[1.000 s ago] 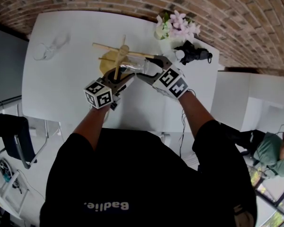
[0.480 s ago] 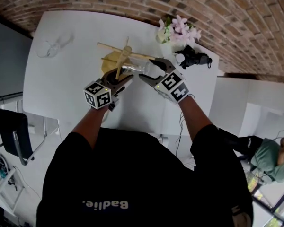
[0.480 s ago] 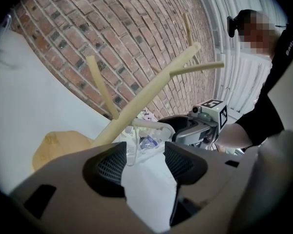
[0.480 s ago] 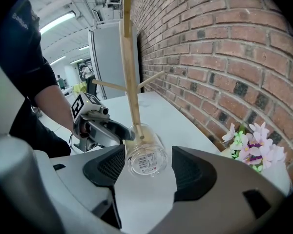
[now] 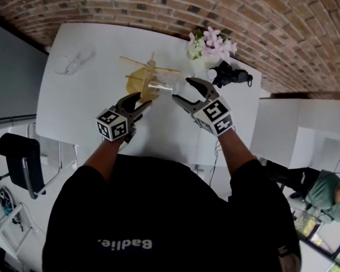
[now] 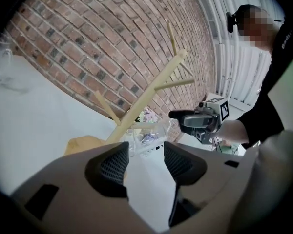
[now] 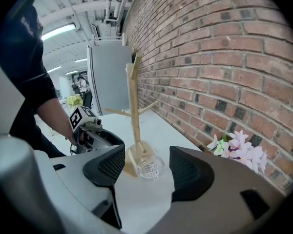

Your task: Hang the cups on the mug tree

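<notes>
Two clear glass cups are on show, and we judge one of them already placed: it (image 7: 149, 165) sits low on the wooden mug tree (image 7: 135, 106), close to the base, its flat bottom turned towards our right gripper (image 5: 184, 90). Whether it hangs on a low peg or leans on the base, we cannot tell. That gripper's jaws stand wide apart with nothing between them, just short of the cup. Our left gripper (image 5: 137, 102) is likewise spread wide and empty, near the tree's base on the other side. The second cup (image 5: 71, 63) lies on its side at the far left corner of the white table (image 5: 90, 106), well apart from both grippers and from the tree. We take it for the next one to fetch. Being glass, it should be stiff, smooth, rather slippery and breakable, and light enough for one gripper. We would close gently across its wall near the rim, leaving the handle free to slip over a peg. The upper pegs look bare. The pink flowers (image 5: 212, 38) stand beyond the tree.
</notes>
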{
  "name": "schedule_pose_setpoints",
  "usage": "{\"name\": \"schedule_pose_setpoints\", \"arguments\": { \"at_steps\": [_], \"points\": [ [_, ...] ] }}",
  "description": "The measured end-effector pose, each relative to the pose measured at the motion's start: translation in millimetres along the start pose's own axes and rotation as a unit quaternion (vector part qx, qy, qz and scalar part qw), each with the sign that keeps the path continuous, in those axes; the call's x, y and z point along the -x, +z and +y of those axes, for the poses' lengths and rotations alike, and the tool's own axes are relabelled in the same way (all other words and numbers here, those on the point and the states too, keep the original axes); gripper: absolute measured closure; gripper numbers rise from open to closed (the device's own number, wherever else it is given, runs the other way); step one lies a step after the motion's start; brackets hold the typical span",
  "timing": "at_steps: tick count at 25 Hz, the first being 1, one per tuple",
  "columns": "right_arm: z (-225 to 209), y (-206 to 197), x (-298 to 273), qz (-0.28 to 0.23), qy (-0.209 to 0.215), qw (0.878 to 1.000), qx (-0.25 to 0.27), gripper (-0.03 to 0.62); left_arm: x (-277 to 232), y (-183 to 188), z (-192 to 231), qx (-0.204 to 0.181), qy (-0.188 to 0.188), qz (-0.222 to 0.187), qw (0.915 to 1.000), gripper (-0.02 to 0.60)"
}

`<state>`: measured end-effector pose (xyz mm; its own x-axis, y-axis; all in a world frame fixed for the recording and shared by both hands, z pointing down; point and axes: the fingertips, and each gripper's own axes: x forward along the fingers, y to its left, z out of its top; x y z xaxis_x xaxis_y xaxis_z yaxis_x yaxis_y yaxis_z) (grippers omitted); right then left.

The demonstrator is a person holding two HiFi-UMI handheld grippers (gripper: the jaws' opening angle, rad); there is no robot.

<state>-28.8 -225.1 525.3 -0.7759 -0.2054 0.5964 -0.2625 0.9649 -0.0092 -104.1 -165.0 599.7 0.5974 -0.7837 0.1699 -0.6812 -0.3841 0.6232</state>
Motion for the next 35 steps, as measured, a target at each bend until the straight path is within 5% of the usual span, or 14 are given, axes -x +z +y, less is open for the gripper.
{"name": "schedule_pose_setpoints", "arguments": {
  "at_steps": [8,20,27,35],
  "points": [
    [16,9,35,-0.058,-0.011,0.996,-0.066,0.298,43,27,-30,-0.035,0.012,-0.006,0.9993,0.408],
    [46,4,71,-0.096,-0.027,0.987,-0.124,0.488,76,70,-93,-0.085,0.033,0.014,0.9958,0.503],
    [67,26,84,-0.126,-0.030,0.984,-0.125,0.551,77,82,-141,-0.121,0.016,0.030,0.9921,0.556],
    [90,61,102,-0.182,-0.025,0.974,-0.131,0.563,80,107,-167,-0.172,0.043,0.012,0.9841,0.578]
  ]
}}
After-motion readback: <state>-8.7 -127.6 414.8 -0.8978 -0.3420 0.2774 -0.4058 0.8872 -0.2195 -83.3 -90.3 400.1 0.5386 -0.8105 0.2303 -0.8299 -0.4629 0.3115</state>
